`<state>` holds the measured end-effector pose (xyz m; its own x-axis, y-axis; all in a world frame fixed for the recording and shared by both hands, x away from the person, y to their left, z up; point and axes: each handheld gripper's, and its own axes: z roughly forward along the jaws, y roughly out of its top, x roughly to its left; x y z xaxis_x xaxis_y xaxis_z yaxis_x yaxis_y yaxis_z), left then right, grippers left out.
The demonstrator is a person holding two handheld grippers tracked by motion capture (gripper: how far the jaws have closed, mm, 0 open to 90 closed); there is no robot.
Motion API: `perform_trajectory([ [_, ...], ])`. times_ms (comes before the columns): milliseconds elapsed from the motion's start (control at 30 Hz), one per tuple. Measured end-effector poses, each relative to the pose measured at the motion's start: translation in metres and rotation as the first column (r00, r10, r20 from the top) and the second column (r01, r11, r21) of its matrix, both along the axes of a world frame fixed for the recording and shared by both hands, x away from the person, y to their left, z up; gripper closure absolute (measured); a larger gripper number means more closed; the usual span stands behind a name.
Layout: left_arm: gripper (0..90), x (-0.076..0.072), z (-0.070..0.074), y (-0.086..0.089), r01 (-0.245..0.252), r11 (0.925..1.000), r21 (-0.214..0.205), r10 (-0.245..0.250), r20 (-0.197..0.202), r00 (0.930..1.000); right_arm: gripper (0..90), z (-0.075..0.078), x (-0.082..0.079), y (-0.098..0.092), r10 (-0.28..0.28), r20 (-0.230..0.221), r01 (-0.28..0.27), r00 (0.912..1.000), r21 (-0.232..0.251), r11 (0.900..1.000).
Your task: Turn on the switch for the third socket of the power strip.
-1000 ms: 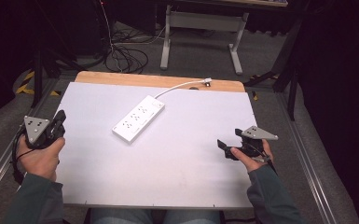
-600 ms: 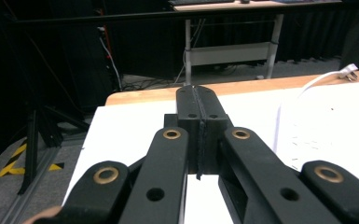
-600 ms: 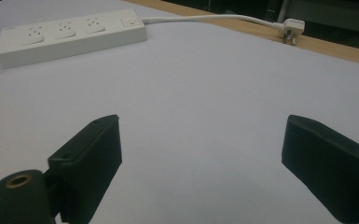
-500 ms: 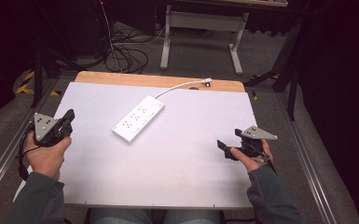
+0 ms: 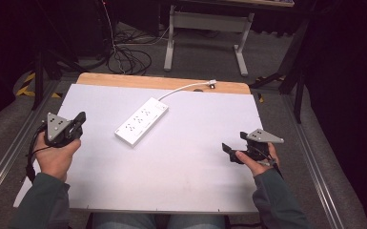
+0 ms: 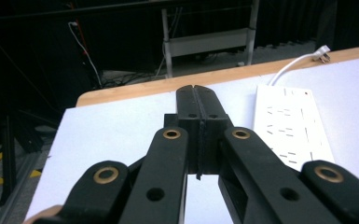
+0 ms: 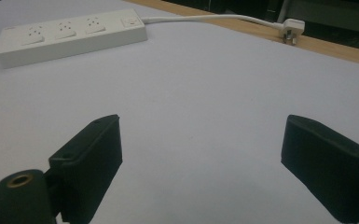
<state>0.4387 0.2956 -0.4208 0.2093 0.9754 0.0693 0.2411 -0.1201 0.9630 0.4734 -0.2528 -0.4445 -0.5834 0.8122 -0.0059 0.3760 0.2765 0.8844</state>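
While both hands are hanging out at the near edges of the table, nothing is actually being held. The left gripper is sitting over the near-left part of the white board, and its two black fingers are pressing flat together with nothing between them, pointing off toward the far side. The right gripper is hovering over the near-right part of the board, and its fingers are standing wide apart over bare white surface, aiming left across the table.

The white power strip is lying flat on the board, a bit left of the middle and toward the far side, running diagonally with its near end pointing near-left. It's sitting well apart from both grippers, though nearer the left one. In the left gripper view the strip is showing up just right of the closed fingers, not touching them. Its white cord is curving away from the far end toward the bare wooden strip at the far edge of the table, where the plug is lying.
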Motion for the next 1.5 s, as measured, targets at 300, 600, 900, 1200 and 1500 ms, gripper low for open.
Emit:
perform_trajectory([
  [300,90.0,0.007,-0.002,-0.008,0.033,0.9994,0.005,-0.033,-0.022,0.9992,12.7,0.0,0.0,0.0,0.0,0.0,0.0,1.0,0.0,1.0],
  [600,90.0,0.018,-0.004,-0.02,0.072,0.9974,0.011,-0.071,-0.038,0.9967,12.6,0.0,0.0,0.0,0.003,-0.001,-0.003,1.0,0.003,1.0],
  [900,90.0,0.025,-0.007,-0.026,0.102,0.9943,0.03,-0.1,-0.06,0.9931,12.7,-0.001,0.001,0.0,0.006,-0.004,-0.006,1.0,0.004,1.0],
  [1200,90.0,0.032,-0.01,-0.037,0.148,0.988,0.043,-0.144,-0.089,0.9856,12.7,-0.001,0.001,0.0,0.005,-0.006,-0.005,1.0,0.004,1.0],
  [1500,90.0,0.038,-0.012,-0.046,0.182,0.9814,0.062,-0.175,-0.104,0.9791,12.7,0.0,0.0,-0.001,0.003,-0.005,-0.003,1.0,0.002,1.0],
])
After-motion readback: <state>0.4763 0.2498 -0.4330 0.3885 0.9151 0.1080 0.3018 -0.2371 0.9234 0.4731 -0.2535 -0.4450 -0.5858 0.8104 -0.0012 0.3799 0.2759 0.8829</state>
